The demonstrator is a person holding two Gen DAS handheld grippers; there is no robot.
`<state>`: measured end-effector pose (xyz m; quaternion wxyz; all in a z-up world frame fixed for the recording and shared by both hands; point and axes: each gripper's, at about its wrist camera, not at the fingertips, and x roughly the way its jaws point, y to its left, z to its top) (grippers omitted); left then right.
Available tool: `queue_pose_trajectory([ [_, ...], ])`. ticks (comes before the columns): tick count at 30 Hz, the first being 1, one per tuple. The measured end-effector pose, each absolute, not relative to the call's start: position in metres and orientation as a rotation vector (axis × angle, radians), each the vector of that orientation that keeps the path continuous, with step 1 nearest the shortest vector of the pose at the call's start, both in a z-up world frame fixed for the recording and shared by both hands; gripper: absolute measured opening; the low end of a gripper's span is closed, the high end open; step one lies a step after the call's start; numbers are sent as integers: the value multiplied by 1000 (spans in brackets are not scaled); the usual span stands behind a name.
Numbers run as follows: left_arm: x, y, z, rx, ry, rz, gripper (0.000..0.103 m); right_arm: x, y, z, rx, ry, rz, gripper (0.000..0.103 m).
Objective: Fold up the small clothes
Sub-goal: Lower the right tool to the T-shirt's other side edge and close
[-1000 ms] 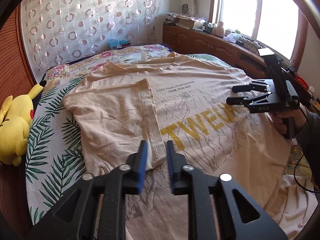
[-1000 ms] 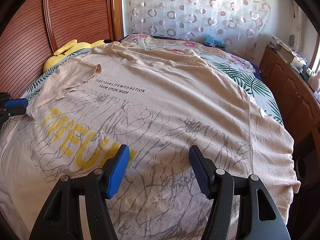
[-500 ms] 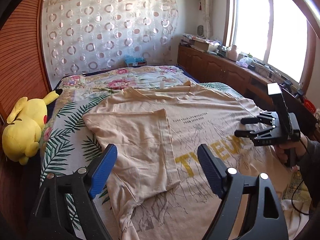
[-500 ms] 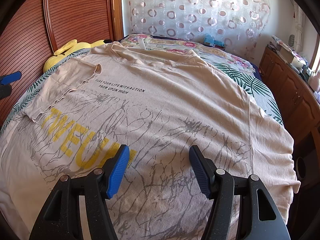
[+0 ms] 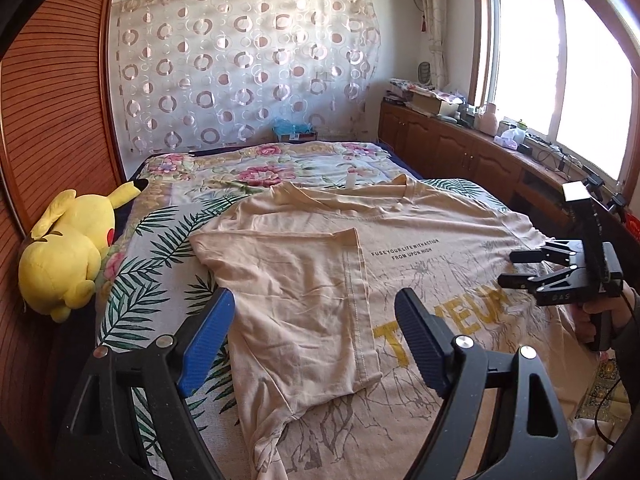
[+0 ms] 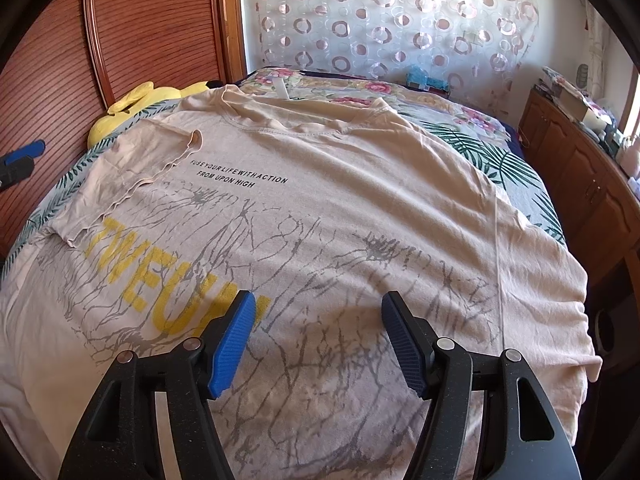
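Note:
A beige T-shirt (image 5: 420,276) with yellow letters and grey crack print lies spread face up on the bed; it also fills the right wrist view (image 6: 340,216). Its left sleeve (image 5: 304,300) is folded inward over the chest, also seen in the right wrist view (image 6: 136,168). My left gripper (image 5: 316,340) is open and empty, raised above the folded sleeve. My right gripper (image 6: 318,340) is open and empty, hovering over the shirt's lower front; it also shows in the left wrist view (image 5: 520,270). The shirt's right sleeve (image 6: 560,312) lies flat, unfolded.
A yellow plush toy (image 5: 68,248) lies at the bed's left edge by the wooden slatted wall (image 5: 48,120). The bedspread (image 5: 168,248) has leaf and flower print. A wooden cabinet (image 6: 580,160) with clutter runs along the right, under the window (image 5: 560,64).
My left gripper opened and let go of the sleeve, which now lies folded over the chest, then lifted up and back. My right gripper has stayed still and open.

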<state>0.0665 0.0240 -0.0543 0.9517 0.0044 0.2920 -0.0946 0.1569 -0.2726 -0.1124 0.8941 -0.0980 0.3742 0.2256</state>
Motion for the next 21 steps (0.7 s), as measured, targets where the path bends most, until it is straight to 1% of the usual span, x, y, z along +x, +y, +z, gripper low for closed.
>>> queue_pose_trajectory([
  [4,64,22,-56,3,589,-196,83,148,-309,-94,-156,715,414,68],
  [9,62,16,-58,4,597,-211,83,155,-376,-85,-114,709,276,68],
  [15,60,6,-63,27,612,-230,83,171,-439,-101,-64,771,149,68],
  [21,60,3,-66,25,620,-235,83,183,-462,-117,0,828,161,67],
])
